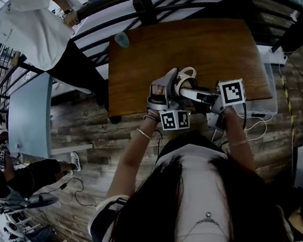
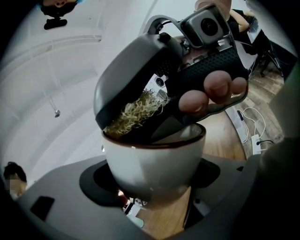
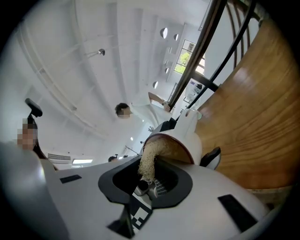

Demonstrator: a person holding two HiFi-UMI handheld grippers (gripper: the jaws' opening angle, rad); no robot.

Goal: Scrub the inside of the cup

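Scrubbing well here depends on two firm grips working against each other. The left gripper (image 2: 151,190) has its jaws spread wide and clamped on the sides of the white cup (image 2: 154,159). The cup sits in the lower middle of the left gripper view with its dark-rimmed mouth turned toward the top of that frame. In the head view it lies at the centre, over the near edge of the wooden table (image 1: 187,46) and seemingly lifted off it. The right gripper (image 3: 149,180) has its jaws drawn narrow, pinching a tuft of pale fibrous scrubber (image 3: 149,161). The scrubber's free end reaches over the rim and into the cup at the middle of the right gripper view. The glazed wall looks smooth and the hold on it is wide, so the cup could twist or slip under a hard push. Pressure is best only strong enough to flatten the fibres against the inside, with the left hand bracing against each stroke. Little scrubber seems to stick out past the jaw tips, so it is the fibres, not the hard tips, that ought to meet the glaze. Rolling the right wrist would sweep the tuft round the whole inner wall, and pushing deeper would reach the bottom. Tilting the mouth toward the scrubber gives an easier angle
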